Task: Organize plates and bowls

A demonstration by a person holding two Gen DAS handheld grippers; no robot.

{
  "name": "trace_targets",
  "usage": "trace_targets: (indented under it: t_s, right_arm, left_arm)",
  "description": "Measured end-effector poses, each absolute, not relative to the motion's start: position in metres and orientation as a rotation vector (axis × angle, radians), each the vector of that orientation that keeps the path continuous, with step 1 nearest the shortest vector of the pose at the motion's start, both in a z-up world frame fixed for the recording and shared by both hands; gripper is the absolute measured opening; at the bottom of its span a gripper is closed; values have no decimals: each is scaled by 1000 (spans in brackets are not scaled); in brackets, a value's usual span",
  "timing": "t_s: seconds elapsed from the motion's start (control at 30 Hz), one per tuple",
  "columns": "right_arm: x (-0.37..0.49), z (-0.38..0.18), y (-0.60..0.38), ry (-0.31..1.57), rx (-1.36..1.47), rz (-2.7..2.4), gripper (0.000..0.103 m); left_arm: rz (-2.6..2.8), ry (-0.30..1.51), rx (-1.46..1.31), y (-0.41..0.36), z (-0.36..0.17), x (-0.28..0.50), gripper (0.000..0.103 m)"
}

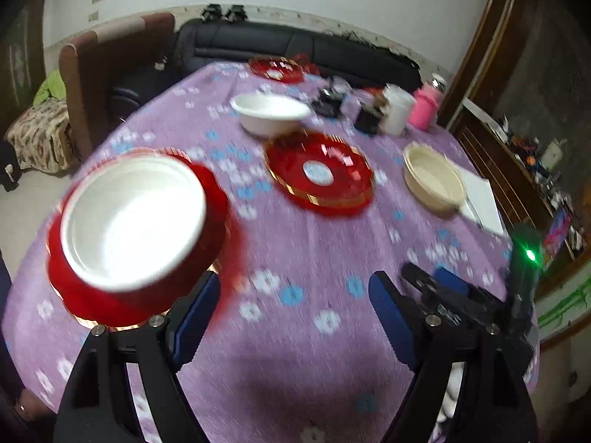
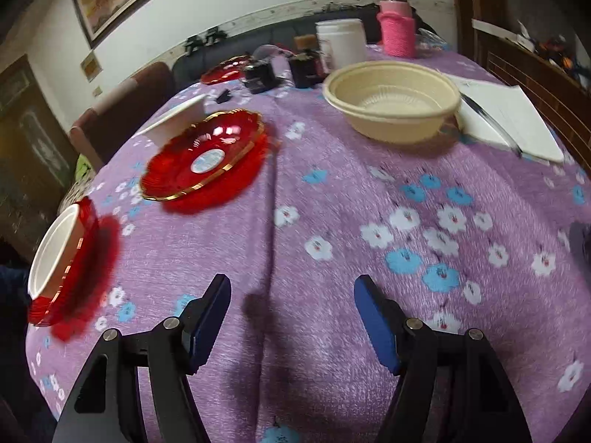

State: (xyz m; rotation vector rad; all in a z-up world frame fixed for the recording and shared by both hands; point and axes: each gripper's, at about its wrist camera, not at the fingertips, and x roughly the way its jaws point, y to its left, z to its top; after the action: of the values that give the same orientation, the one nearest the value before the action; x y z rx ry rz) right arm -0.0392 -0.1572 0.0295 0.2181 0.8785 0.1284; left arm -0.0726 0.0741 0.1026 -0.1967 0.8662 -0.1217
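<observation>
Left gripper (image 1: 293, 313): fingers spread wide over the purple floral tablecloth (image 1: 303, 251), nothing between the blue pads. Right gripper (image 2: 291, 317): likewise gaping and unloaded, low centre of its own view.

White bowl (image 1: 133, 217), left of centre in the left wrist view, sits on a red plate (image 1: 122, 302); plate edge lies just beside the left finger, contact uncertain through motion blur. Same pair shows at the far left edge of the right wrist view.

Second red plate (image 1: 319, 173), gold-rimmed, centre frame. It looks like two plates stacked, though blur makes that hard to confirm.

Another white bowl (image 1: 269, 112) above it, upper middle. Cream bowl (image 2: 393, 101) upper right in the right wrist view, beside white paper (image 2: 513, 122). A further red plate (image 1: 276, 69) at the far table edge, upper centre.

White jar (image 2: 341, 42) and pink-sleeved bottle (image 2: 397, 27) at the top of the frame.
</observation>
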Motion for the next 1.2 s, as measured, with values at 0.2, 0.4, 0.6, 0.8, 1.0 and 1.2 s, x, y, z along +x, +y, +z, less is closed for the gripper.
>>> trace_targets:
  t_s: [0.2,0.4,0.6,0.8,1.0,1.2]
  right_arm:
    - [10,43,-167,898,357,141,71]
    - [79,29,-148,916,419,126,54]
    - [104,14,-137,901,414,165,41]
    - [107,11,-130,934,373,214,12]
    - [96,22,-149,971,352,160,10]
    - [97,15,-159,1006,381,161,14]
  left_arm:
    - [-104,875,-252,92,122,-15,82]
    - [-105,981,-358,100,104,63,77]
    - [-70,1052,-387,97,79,104,70]
    - [-37,1084,-350,83,60,129,70]
    - [-41,1115,-316,67,43,144,69]
    - [-93,1168,-279,44,28,149,53]
